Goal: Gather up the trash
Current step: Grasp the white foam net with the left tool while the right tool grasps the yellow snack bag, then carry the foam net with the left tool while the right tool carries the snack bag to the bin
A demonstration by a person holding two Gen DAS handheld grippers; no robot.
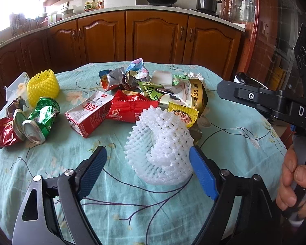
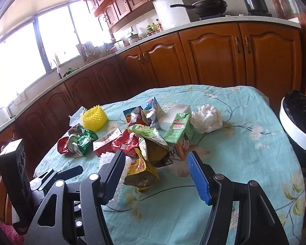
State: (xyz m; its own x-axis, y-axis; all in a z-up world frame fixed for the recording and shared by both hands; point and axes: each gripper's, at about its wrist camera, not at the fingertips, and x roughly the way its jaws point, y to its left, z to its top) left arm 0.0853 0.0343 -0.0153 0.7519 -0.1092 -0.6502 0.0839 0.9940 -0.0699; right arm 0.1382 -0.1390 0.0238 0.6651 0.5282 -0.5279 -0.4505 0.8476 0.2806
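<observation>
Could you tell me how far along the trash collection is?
Nothing looks collected yet. The left gripper is open around the white foam fruit net, jaws not closed. The right gripper is open and empty. Left on the table: crushed green can, red carton, yellow foam net, wrappers. The bin waits at right.

Wrappers (image 1: 132, 108) and cartons (image 1: 89, 114) are lying piled mid-table (image 1: 51, 163), with a foam net (image 1: 161, 149) sitting in front of them. Two crushed cans (image 1: 26, 122) are lying to the left, a second foam net (image 1: 43, 86) behind them, and a lined bin (image 2: 297, 120) is standing off the table's right edge.
</observation>
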